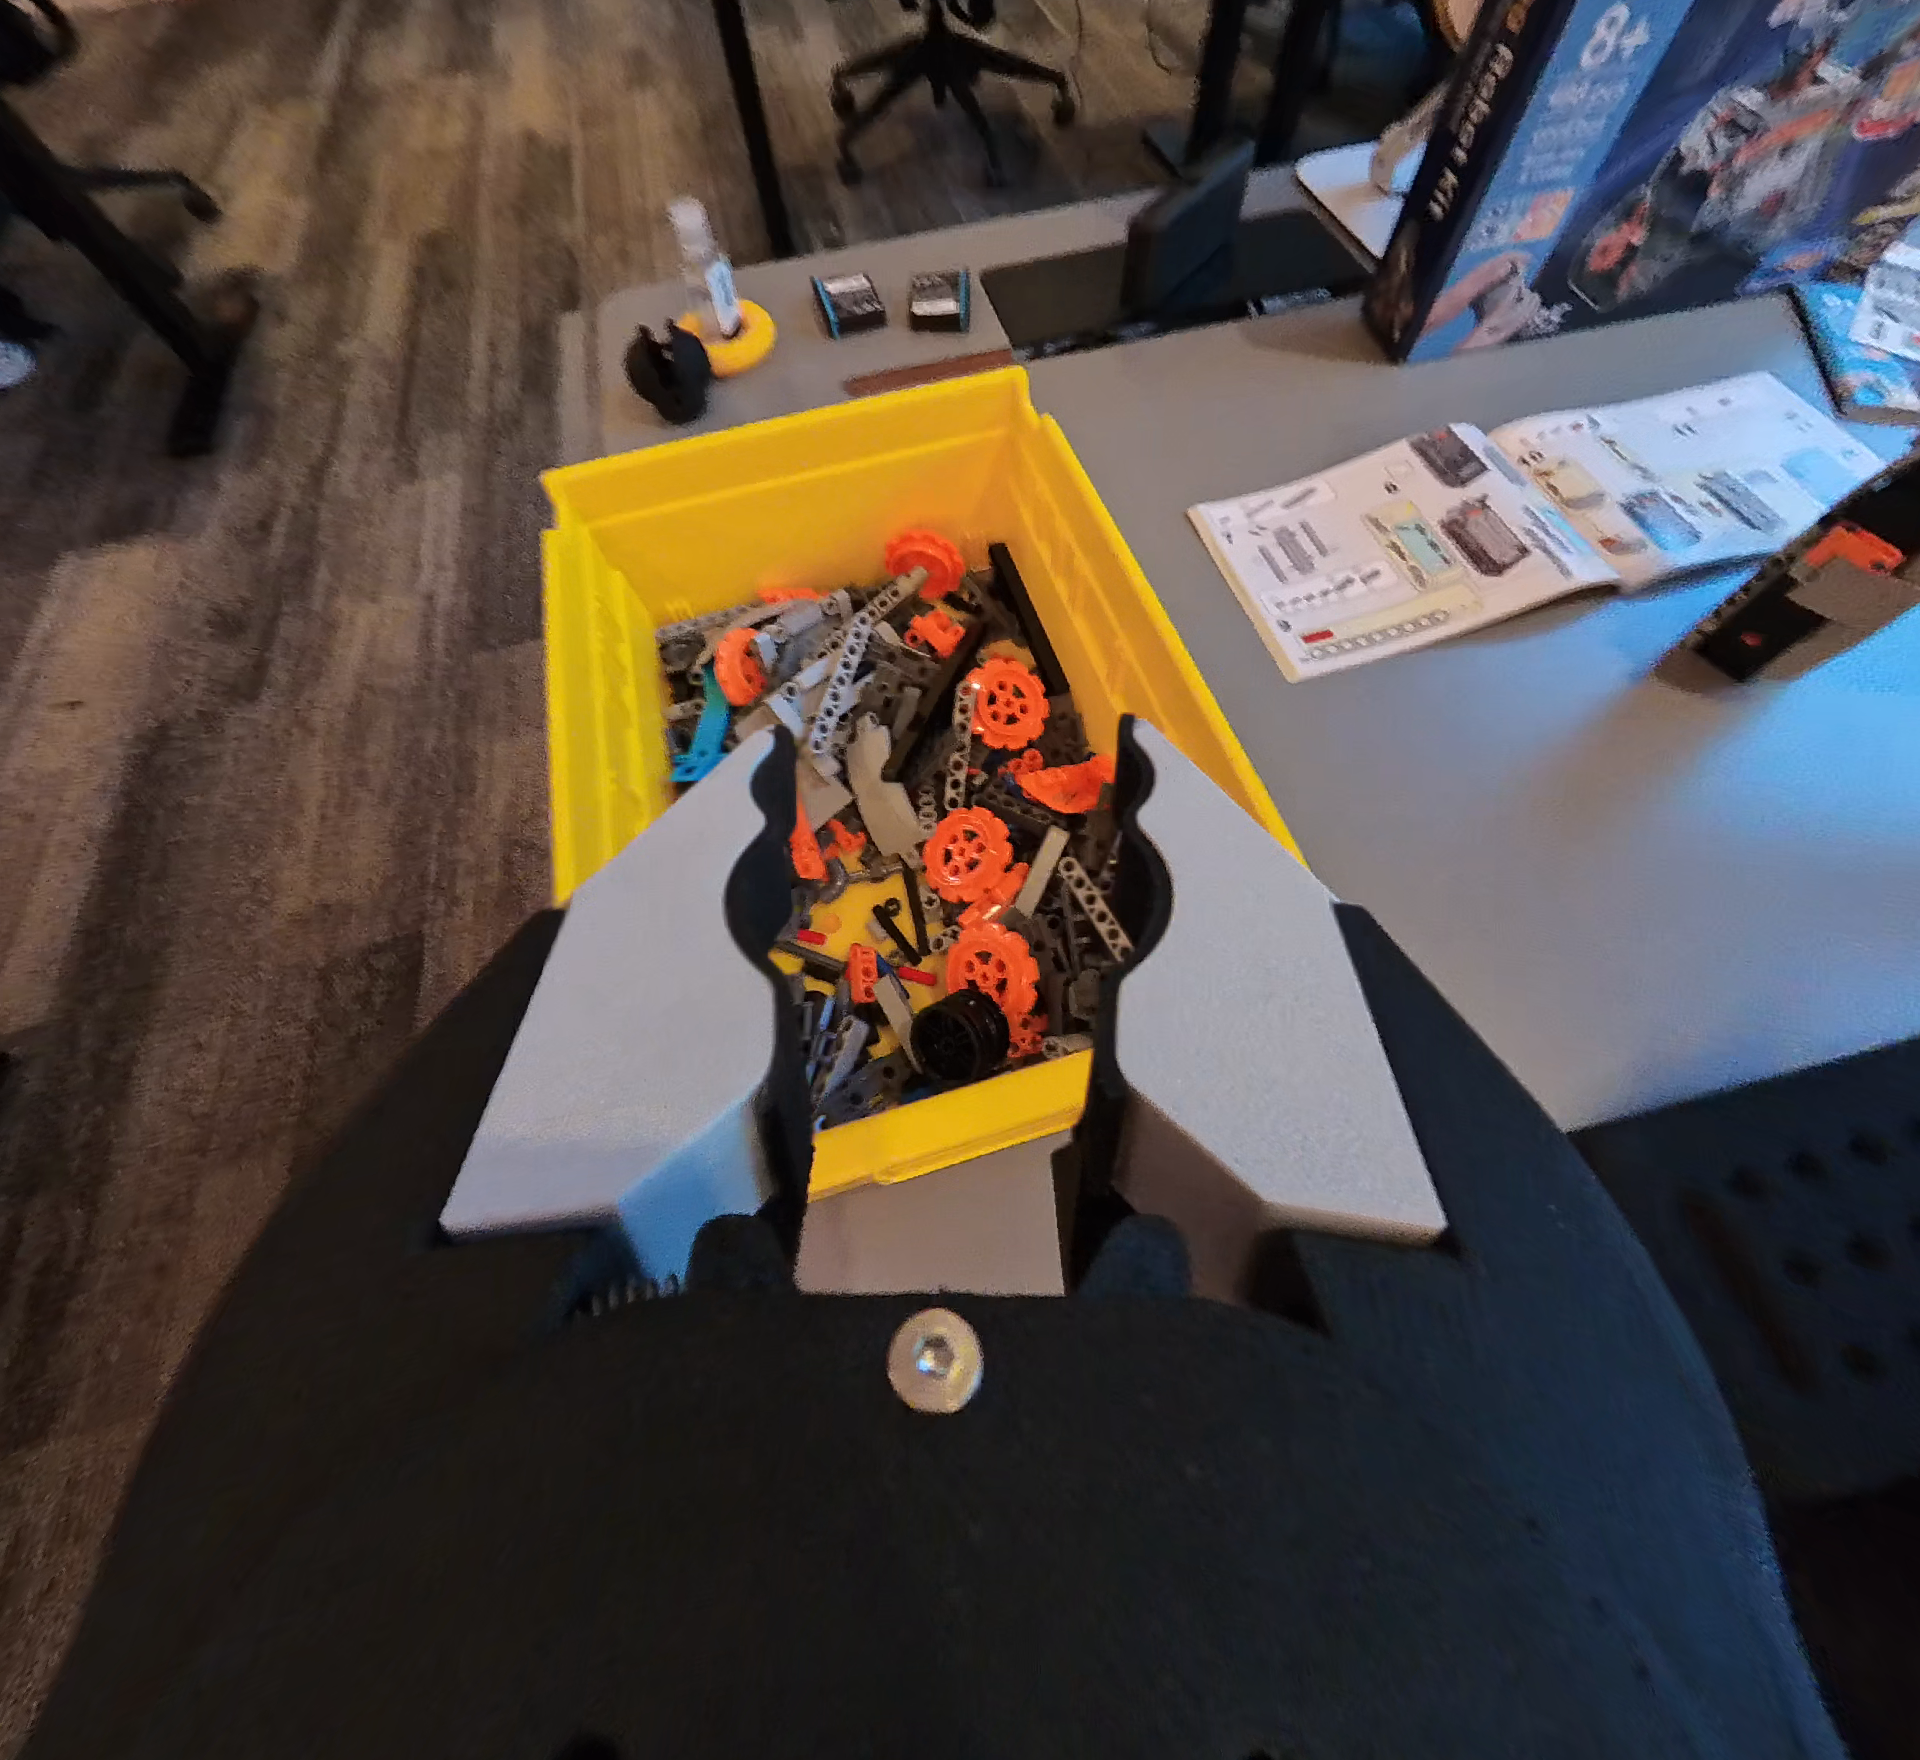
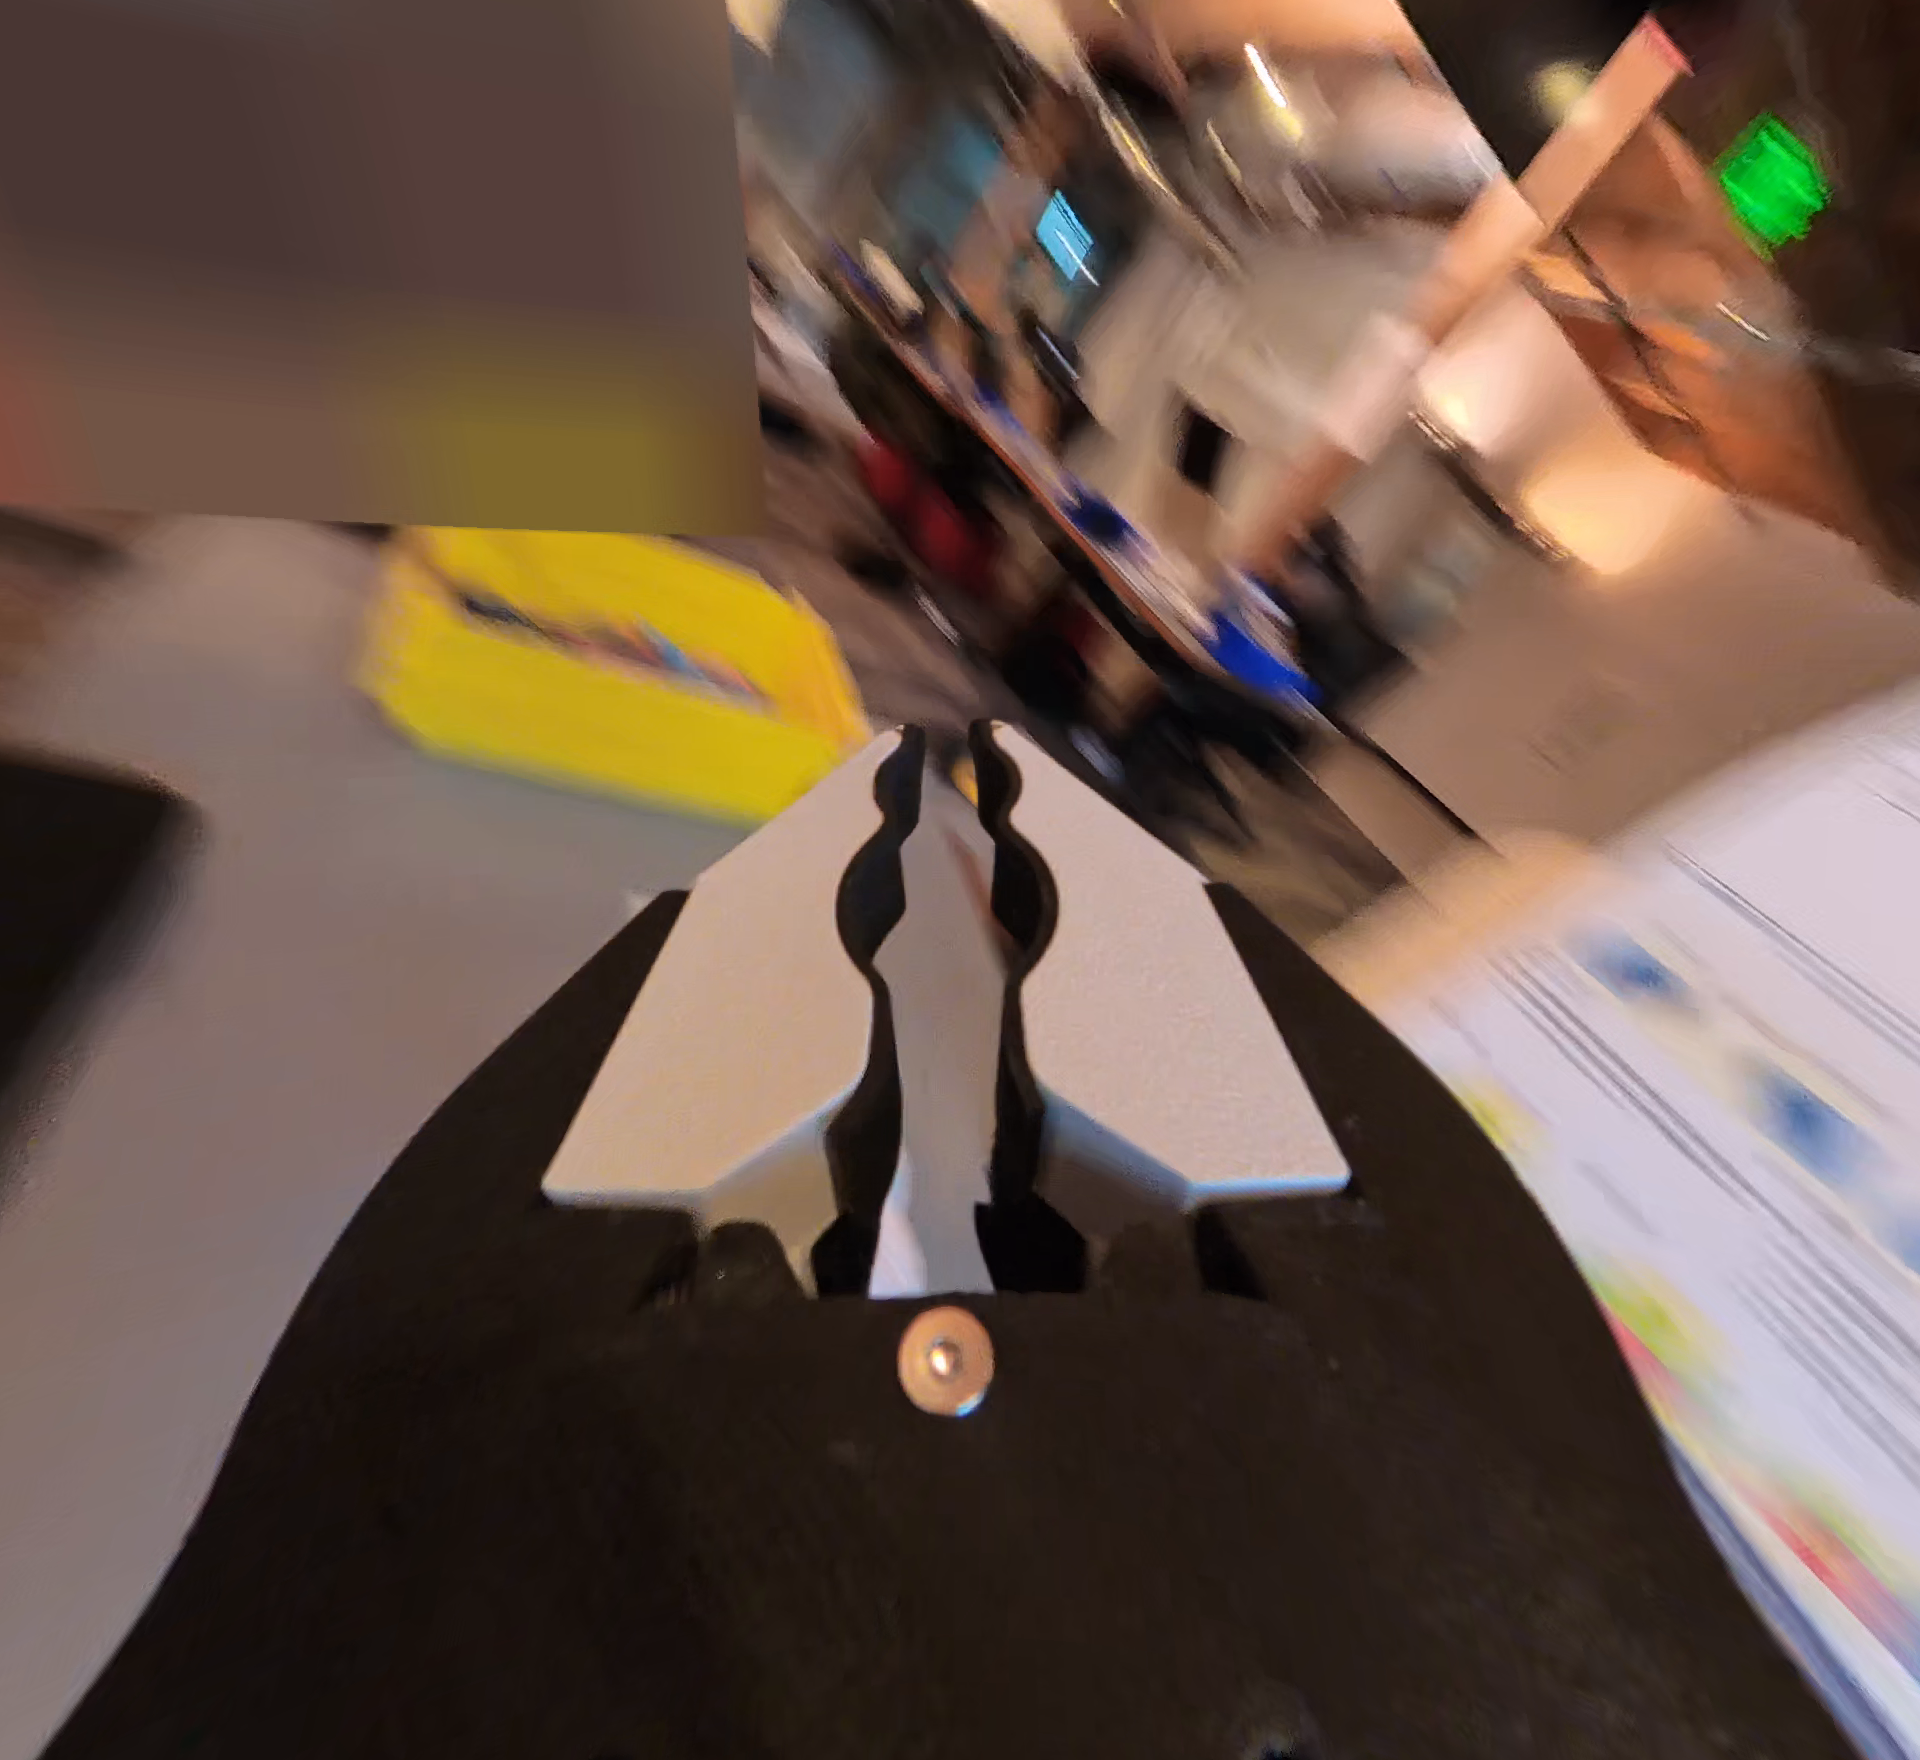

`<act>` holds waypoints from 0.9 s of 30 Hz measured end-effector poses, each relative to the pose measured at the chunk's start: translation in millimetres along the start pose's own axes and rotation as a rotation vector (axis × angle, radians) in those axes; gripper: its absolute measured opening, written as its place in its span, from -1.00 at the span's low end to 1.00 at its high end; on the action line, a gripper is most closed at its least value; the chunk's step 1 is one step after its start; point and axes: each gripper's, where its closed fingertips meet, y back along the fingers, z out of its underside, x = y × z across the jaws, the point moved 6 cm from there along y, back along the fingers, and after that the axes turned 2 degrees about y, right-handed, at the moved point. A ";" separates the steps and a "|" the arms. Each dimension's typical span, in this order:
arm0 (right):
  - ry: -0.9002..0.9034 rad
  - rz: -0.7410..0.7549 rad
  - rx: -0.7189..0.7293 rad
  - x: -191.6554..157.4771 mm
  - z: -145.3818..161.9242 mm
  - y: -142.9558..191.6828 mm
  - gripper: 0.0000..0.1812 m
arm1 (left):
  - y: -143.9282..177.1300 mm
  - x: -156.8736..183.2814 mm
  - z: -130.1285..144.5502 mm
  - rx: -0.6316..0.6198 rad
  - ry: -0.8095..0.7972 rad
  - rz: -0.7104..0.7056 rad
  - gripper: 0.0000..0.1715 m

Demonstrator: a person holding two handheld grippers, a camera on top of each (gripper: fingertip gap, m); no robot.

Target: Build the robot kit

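Note:
A yellow bin (image 1: 790,505) stands at the left end of a grey table (image 1: 1455,827). It holds a heap of grey, black and orange building parts, among them orange gears (image 1: 1006,700) and a black wheel (image 1: 961,1035). My left gripper (image 1: 951,731) is open and empty, hovering just above the near half of the bin. In the blurred right wrist view, my right gripper (image 2: 948,734) has only a narrow slit between its jaws, and I see nothing held. It is low over the table, to the right of the yellow bin (image 2: 582,702) and beside an open instruction booklet (image 2: 1714,1139).
The open booklet (image 1: 1507,515) lies right of the bin, with a tall blue kit box (image 1: 1662,100) behind it and a partly built black and orange model (image 1: 1818,609) nearby. A small bottle on a yellow ring (image 1: 717,287) and two small black blocks (image 1: 847,302) sit behind the bin. The table edge drops to wood floor on the left. About 45 cm separates my left fingertips from my right.

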 end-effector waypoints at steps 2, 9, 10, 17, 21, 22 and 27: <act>-0.061 -0.109 0.086 -28.3 -21.7 -24.9 -0.90 | 6.2 -1.6 2.4 0.001 0.007 -0.016 -0.33; -0.335 -0.262 0.161 -111.5 -62.7 -127.2 -0.86 | -0.5 -7.3 -11.6 -0.122 -0.080 -0.005 -0.36; -0.376 -0.268 0.180 -126.1 -61.2 -137.6 -0.87 | -5.4 -9.0 -14.8 -0.143 -0.074 -0.008 -0.39; -0.470 -0.077 0.152 -194.5 12.8 -175.4 -0.92 | -54.1 -20.4 0.9 -0.606 0.029 -0.052 -0.59; -0.508 0.001 0.072 -208.4 47.1 -179.6 -0.92 | -80.7 -31.7 -6.8 -0.652 0.031 -0.105 -0.59; -0.519 0.015 0.046 -210.2 54.8 -179.6 -0.91 | -85.4 -34.7 -7.4 -0.648 0.032 -0.120 -0.59; -0.549 0.031 -0.055 -212.6 78.0 -184.7 -0.88 | -97.0 -38.4 12.3 -0.776 0.025 -0.090 -0.58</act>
